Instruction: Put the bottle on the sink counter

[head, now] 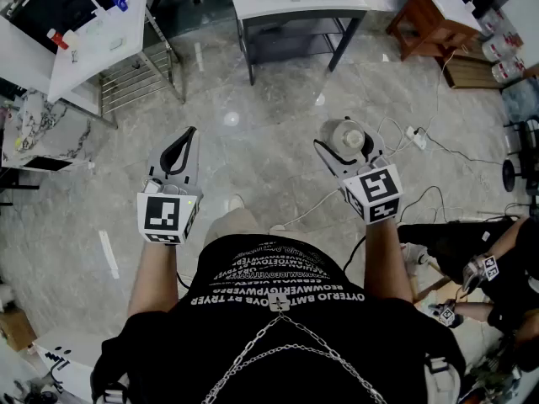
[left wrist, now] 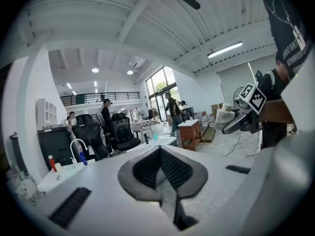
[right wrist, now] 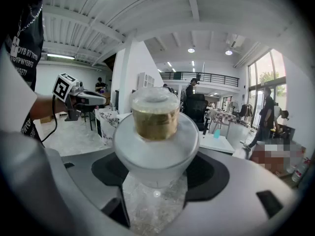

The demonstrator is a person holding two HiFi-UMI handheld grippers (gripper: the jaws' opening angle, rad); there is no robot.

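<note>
Over floor (head: 269, 99), right tongs (head: 344, 144) nose-down around bottle (head: 349, 135)

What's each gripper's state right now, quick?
Left gripper: closed, fingers together with nothing between them.
Right gripper: closed on the frosted bottle.

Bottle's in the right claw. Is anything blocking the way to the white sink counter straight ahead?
Nothing visible. The right claw holds the bottle, and only bare floor lies between it and the sink counter. The cables lie off to the right.
</note>
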